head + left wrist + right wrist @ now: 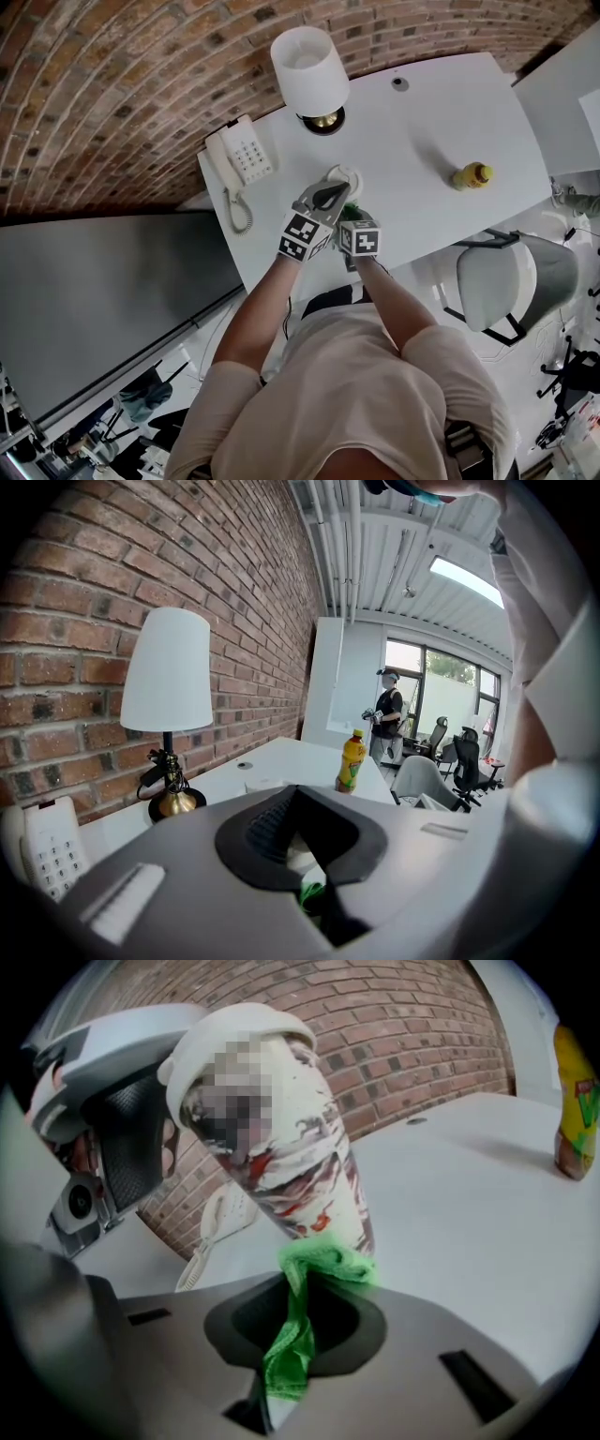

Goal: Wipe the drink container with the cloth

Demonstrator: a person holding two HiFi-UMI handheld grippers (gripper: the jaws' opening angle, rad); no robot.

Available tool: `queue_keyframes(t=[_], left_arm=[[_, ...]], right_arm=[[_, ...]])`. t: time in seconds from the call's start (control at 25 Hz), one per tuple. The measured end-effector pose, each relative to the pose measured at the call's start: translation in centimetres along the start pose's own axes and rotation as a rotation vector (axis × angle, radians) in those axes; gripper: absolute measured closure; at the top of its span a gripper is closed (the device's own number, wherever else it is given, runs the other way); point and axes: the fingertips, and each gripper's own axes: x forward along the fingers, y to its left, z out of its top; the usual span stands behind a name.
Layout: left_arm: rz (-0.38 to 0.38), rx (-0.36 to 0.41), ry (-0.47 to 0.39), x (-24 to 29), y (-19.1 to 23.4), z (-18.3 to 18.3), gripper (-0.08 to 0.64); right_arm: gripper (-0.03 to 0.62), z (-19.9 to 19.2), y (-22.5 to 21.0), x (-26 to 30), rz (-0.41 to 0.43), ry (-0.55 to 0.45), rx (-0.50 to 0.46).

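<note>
The tall white paper cup with red and brown print and a white lid [281,1147] is above the near part of the white desk [441,122], close to the front edge. It is between the two grippers and in front of the person. The left gripper [330,194] is clenched on the upper part of the cup, just under the lid. This grasp shows best in the right gripper view. In the left gripper's own view only a small white piece appears between the jaws, so it is probably the cup wall.

The right gripper [292,1330] has its jaws pinched on the bright green woven cloth [323,1265]. The bunched top of the cloth touches the lower part of the cup.

The important relation is this: the cup lies straight ahead of the right jaws and a little above them. Its long axis is tilted, with the lid leaning toward the left gripper and the base toward the cloth. I judge that a wipe should run along this axis, from the base up to the lid, until the left jaws block the way.

There is open desk to the right. The yellow juice bottle [472,175] stands well apart. The white table lamp [309,70] and the white telephone [239,155] are farther back, near the brick wall.
</note>
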Motion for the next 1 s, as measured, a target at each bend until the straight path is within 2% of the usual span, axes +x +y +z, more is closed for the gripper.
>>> queue_keyframes(t=[0.16,0.48,1.0], left_arm=[[-0.006,0.004,0.0,0.0,0.1,-0.1,0.554],[-0.003,0.0,0.003,0.1,0.2,-0.1,0.554],[0.005,-0.016,0.011,0.3,0.3,-0.2,0.554]], right_arm=[[0.541,0.8,0.1,-0.8,-0.007,-0.025,-0.041],[0.541,2.4,0.5,-2.7,0.03,-0.068,-0.102],[0.541,6.0,3.3,-7.6,0.085,-0.153,-0.352]])
